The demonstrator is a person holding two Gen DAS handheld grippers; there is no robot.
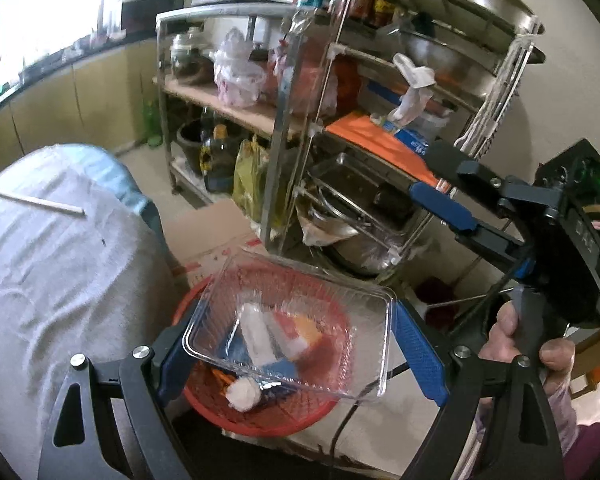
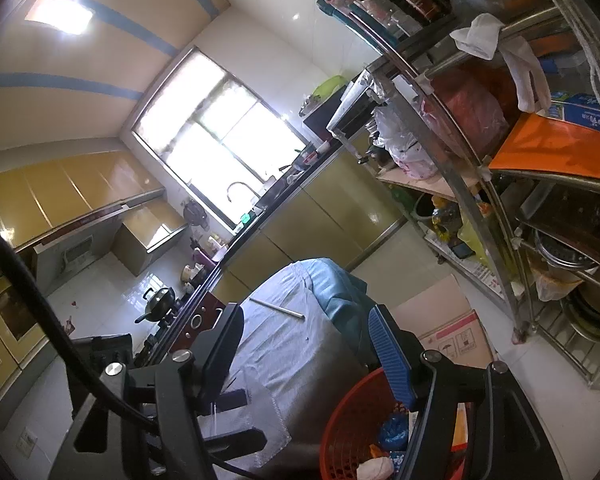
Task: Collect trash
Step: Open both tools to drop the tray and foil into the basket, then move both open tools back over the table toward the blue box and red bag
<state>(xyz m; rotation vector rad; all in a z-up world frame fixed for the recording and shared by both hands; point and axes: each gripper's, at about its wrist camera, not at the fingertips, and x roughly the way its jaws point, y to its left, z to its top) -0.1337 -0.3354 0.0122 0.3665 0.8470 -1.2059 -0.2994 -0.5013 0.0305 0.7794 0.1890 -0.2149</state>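
My left gripper (image 1: 296, 312) holds a clear plastic clamshell container (image 1: 300, 320) by its two side edges, the blue pads pressing on it. It hangs tilted just above a red mesh basket (image 1: 204, 284) on the floor. Inside the basket lie crumpled white tissue (image 1: 242, 394), blue wrappers and an orange-and-white carton. My right gripper (image 1: 422, 168), held by a hand (image 1: 508, 332), stands open and empty at the right in front of the shelf rack. In the right wrist view, the right gripper (image 2: 308, 344) points over the table, with the basket (image 2: 340, 420) below it. A white straw (image 1: 36, 202) lies on the table.
A round table under a grey cloth (image 1: 60, 272) stands left of the basket. A metal shelf rack (image 1: 284, 140) crammed with pots, bags and bottles rises behind it. A flattened cardboard box (image 1: 216, 232) lies on the floor. Kitchen counter and cabinets (image 2: 300, 216) run along the far wall.
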